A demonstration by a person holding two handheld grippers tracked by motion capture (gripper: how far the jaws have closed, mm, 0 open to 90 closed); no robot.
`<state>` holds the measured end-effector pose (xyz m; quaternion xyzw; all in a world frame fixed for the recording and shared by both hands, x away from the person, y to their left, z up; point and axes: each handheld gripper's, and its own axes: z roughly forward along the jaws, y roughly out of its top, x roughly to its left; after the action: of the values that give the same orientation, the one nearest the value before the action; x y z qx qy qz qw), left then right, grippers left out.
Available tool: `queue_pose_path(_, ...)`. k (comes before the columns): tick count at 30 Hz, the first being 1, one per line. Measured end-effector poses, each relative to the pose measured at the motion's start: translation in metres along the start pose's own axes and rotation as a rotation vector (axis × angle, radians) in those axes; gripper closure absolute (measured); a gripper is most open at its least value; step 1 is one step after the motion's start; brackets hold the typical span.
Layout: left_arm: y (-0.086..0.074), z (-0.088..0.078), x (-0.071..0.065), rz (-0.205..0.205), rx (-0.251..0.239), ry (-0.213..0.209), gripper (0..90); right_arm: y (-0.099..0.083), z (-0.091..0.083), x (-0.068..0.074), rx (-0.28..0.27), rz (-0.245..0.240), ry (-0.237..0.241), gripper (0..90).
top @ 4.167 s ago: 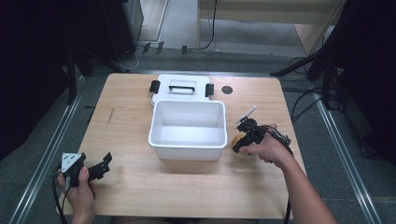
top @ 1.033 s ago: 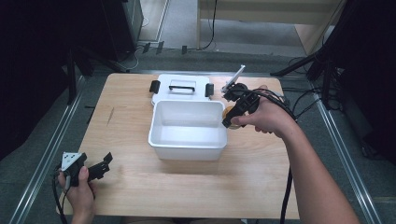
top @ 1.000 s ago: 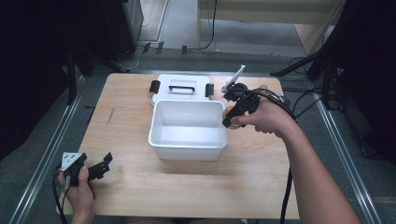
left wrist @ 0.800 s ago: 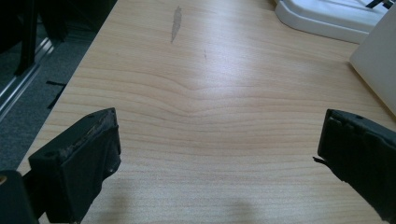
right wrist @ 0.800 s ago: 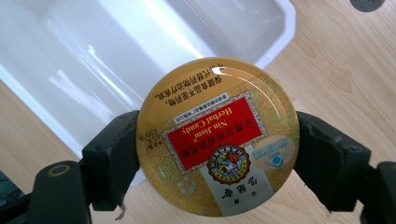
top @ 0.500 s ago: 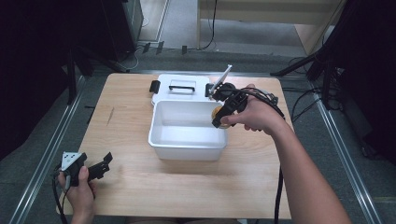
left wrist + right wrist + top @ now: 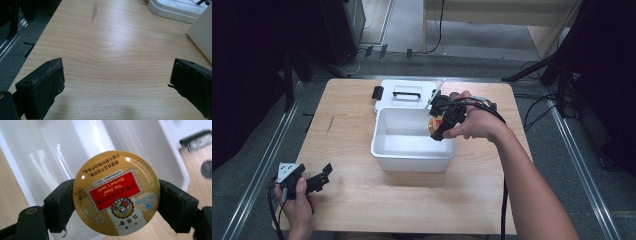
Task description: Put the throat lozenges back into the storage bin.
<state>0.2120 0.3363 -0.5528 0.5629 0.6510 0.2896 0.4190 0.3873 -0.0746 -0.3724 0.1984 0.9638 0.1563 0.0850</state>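
- Over the right rim of a white plastic bin [image 7: 412,150], the right hand-held gripper [image 7: 439,121] is clamped on a round gold candy tin [image 7: 116,193], one black jaw pressing each side of it.
- In the right gripper view the tin's lid faces the camera, its red label reading "Nin Jiom Herbal Candy" upside down, with the bin's white interior behind it.
- In the high view the tin [image 7: 434,123] hangs just inside the bin's right wall, near the far corner, held clear of the bin's floor.
- The person's right hand [image 7: 474,125] wraps the gripper's body, the forearm coming in from the lower right, a black cable trailing along it.
- Behind the bin, touching its far rim, lies a white lid [image 7: 404,94] with a black handle and black side latches.
- At the near left corner of the wooden table [image 7: 342,130], the left hand-held gripper [image 7: 323,175] is held low in the person's left hand [image 7: 297,205], well apart from the bin.
- Its jaws stand wide apart over bare wood, nothing between them.
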Motion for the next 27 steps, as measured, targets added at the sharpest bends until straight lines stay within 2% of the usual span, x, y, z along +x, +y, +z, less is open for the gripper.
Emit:
queue_pose_path(1, 0.0, 0.0, 0.0, 0.0, 0.0, 0.0, 0.0, 0.0, 0.003, 0.003, 0.009, -0.034, 0.012, 21.0)
queue_pose_path(2, 0.0, 0.0, 0.0, 0.0, 0.0, 0.0, 0.0, 0.0, 0.003, 0.003, 0.009, -0.034, 0.012, 21.0)
queue_pose_path(5, 0.0, 0.0, 0.0, -0.001, -0.002, 0.0, 0.0, 0.0, 0.01, 0.007, 0.039, -0.085, 0.002, 21.0)
queue_pose_path(13, 0.0, 0.0, 0.0, -0.002, -0.001, -0.001, 0.0, -0.004, 0.021, 0.007, 0.061, -0.107, 0.005, 21.0)
queue_pose_path(22, 0.0, 0.0, 0.0, -0.003, 0.0, -0.001, 0.0, -0.007, 0.031, 0.004, 0.066, -0.098, 0.015, 21.0)
queue_pose_path(27, 0.0, 0.0, 0.0, -0.004, 0.0, -0.001, 0.0, -0.008, 0.042, 0.005, 0.09, -0.1, 0.021, 21.0)
